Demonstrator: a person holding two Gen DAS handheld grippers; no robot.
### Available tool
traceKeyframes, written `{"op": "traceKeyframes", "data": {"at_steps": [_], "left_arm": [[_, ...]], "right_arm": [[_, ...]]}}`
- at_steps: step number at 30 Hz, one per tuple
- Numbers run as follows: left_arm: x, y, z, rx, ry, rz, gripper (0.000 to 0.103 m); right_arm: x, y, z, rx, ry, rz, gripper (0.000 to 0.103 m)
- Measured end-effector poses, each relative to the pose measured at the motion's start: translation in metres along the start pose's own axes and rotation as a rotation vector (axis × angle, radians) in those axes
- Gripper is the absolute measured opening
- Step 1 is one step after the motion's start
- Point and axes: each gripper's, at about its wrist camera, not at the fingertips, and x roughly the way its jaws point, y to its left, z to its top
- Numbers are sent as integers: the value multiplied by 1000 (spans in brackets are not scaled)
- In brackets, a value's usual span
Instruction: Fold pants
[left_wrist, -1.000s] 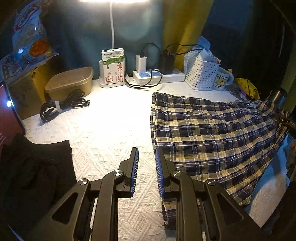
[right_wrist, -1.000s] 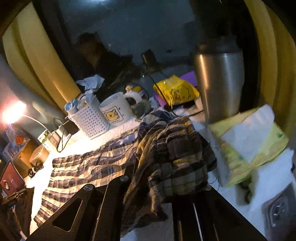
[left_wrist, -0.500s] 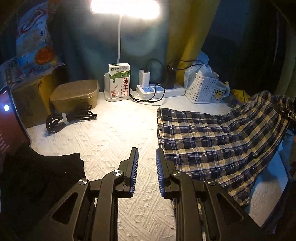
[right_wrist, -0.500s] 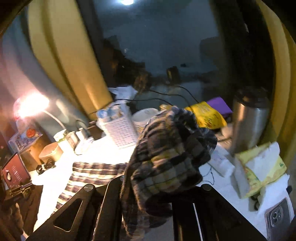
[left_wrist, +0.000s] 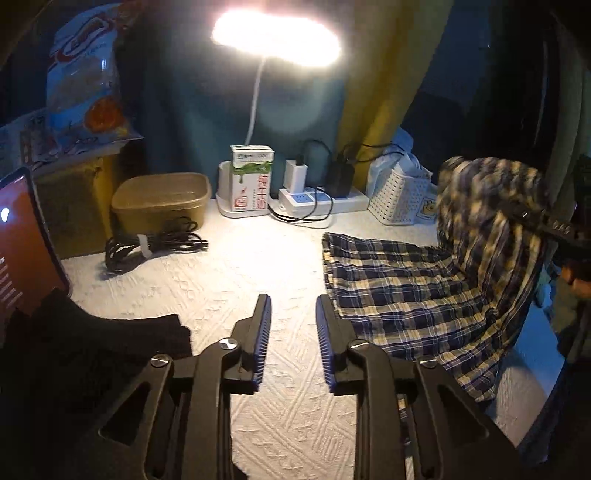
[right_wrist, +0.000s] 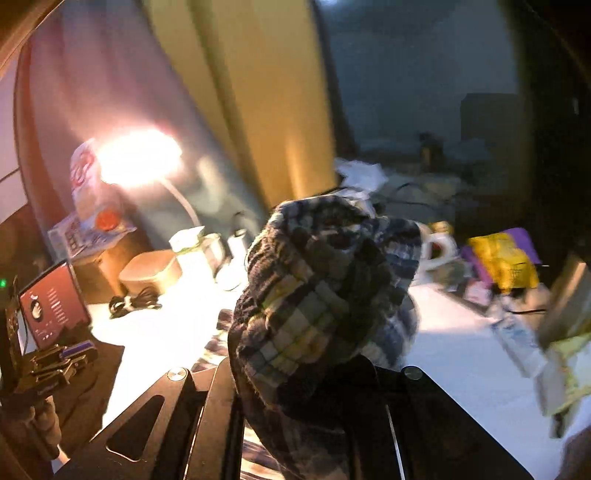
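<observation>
plaid pants (left_wrist: 406, 291): first fold underway, unfinished; right gripper (right_wrist: 306, 373) clamps raised end, left gripper (left_wrist: 293, 339) parted, empty.

Plaid pants (left_wrist: 413, 295), one end lifted

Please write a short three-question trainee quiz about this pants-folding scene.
1. True or false: the left gripper is clamped on the blue-and-yellow plaid cotton pants.
2. What does the right gripper hold? A) coiled black cable B) plaid pants C) white lattice plastic basket
3. Fill in: the green-and-white milk carton stands under the lit ____.

Key: 1 false, its fingers are apart and empty; 2 B; 3 desk lamp.
</observation>
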Motion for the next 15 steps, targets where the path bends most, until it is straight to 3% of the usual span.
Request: {"op": "traceKeyframes", "data": {"at_steps": [10, 15], "left_arm": [[-2, 37, -14, -67, 30, 35, 28], [-2, 42, -17, -73, 37, 38, 28]], "right_arm": [[82, 69, -45, -46, 205, 108, 10], [92, 89, -57, -70, 247, 125, 10]]}}
